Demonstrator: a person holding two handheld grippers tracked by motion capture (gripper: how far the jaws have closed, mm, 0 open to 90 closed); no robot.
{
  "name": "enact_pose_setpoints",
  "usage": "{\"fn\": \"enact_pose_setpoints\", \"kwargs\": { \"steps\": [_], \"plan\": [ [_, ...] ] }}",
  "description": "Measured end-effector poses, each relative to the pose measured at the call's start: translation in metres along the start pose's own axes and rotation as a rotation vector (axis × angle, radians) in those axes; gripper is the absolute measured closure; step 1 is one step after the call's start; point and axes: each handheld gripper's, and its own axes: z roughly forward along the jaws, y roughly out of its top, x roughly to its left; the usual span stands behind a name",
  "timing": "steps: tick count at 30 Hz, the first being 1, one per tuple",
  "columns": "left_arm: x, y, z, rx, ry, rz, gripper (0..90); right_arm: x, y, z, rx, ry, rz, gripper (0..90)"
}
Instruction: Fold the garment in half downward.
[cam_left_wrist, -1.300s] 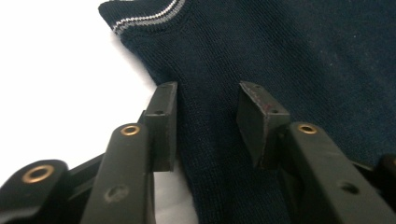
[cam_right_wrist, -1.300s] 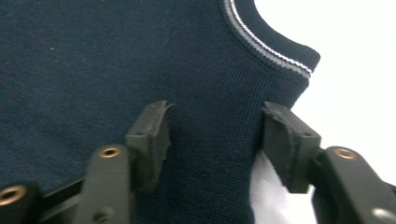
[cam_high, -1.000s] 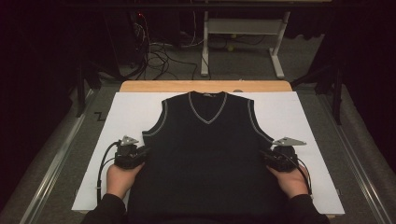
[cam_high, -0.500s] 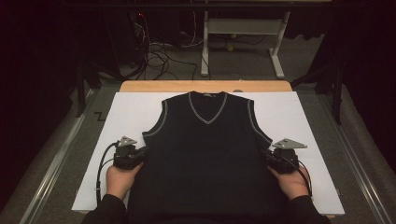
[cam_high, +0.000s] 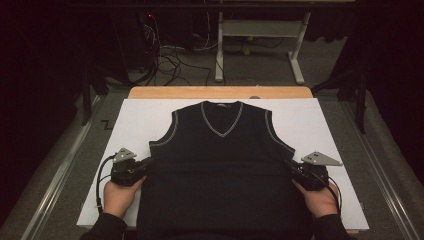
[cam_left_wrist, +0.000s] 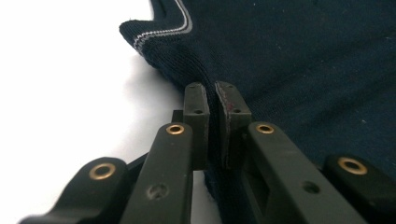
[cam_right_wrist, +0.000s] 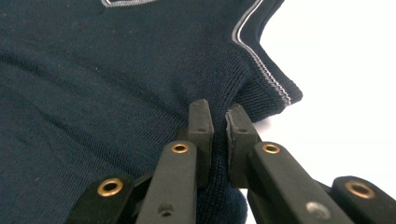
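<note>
Dark navy knitted sleeveless V-neck vest with grey-white trim (cam_high: 220, 165) lies flat, front up, on the white sheet covering the bench (cam_high: 140, 115). Neck points away from the person, hem runs off the near edge.

Left tongs (cam_high: 146, 165): clenched on the vest's left side seam, just below the armhole. In the left gripper view the black pads (cam_left_wrist: 196, 105) have a fold of navy knit (cam_left_wrist: 280, 56) pinched between them, with the striped armhole corner just beyond. The jaws have just finished closing, fabric between them.

Right tongs (cam_high: 292, 169): same on the opposite side seam. In the right gripper view the pads (cam_right_wrist: 201, 119) squeeze a ridge of the knit (cam_right_wrist: 116, 70), and the trimmed armhole edge curls just past the tips, over the white sheet. These jaws also just closed, fabric between them.

The grips sit level with each other, one at each side of the vest. Fabric bunches slightly at each pinch; the chest between them lies smooth. Hands sit low near the sheet, cables trailing back from each gripper.

Wooden bench edge (cam_high: 220, 92) shows beyond the sheet.
</note>
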Motion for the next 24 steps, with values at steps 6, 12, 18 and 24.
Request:
{"fn": "enact_pose_setpoints", "kwargs": {
  "steps": [6,12,18,24],
  "plan": [
    [-0.003,-0.003,-0.012,-0.005,-0.015,0.012,80.0,0.001,-0.005,-0.012,-0.021,0.021,-0.013,84.1],
    [-0.008,-0.007,-0.027,-0.02,-0.033,0.027,79.9,0.005,-0.009,-0.026,-0.056,0.045,-0.022,84.1],
    [-0.017,-0.015,-0.042,-0.024,-0.042,0.057,79.9,0.008,-0.015,-0.039,-0.072,0.064,-0.022,84.0],
    [-0.025,-0.025,-0.054,-0.014,-0.068,0.061,79.8,0.011,-0.025,-0.052,-0.07,0.076,-0.037,83.7]
  ]
}}
